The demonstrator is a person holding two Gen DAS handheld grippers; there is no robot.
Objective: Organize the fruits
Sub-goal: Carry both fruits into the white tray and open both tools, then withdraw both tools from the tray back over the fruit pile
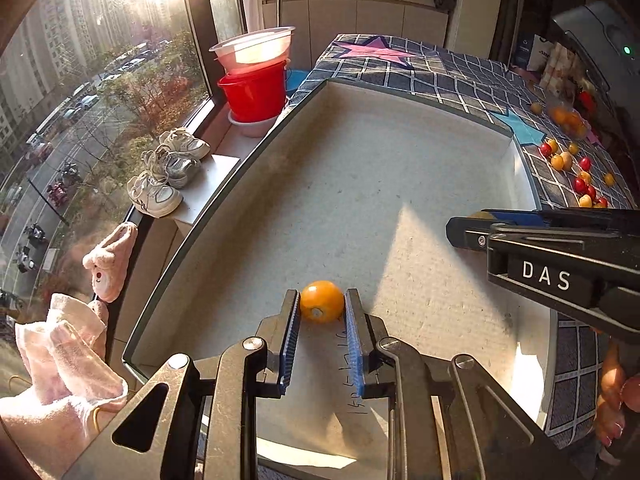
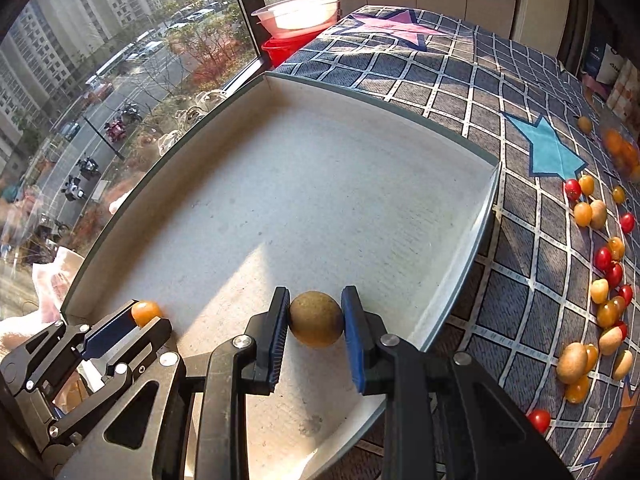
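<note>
My left gripper is shut on a small orange tomato, held low over the near left corner of a wide white box. The same tomato and left gripper show at the lower left of the right wrist view. My right gripper is shut on a round brown fruit above the box floor; its body enters the left wrist view from the right. Loose red, orange and brown fruits lie on the checked cloth to the right of the box.
The box sits on a blue checked cloth with stars. A clear bowl on a red bucket stands beyond it by the window. White shoes and pink slippers lie on the sill. A bag of orange fruit is at far right.
</note>
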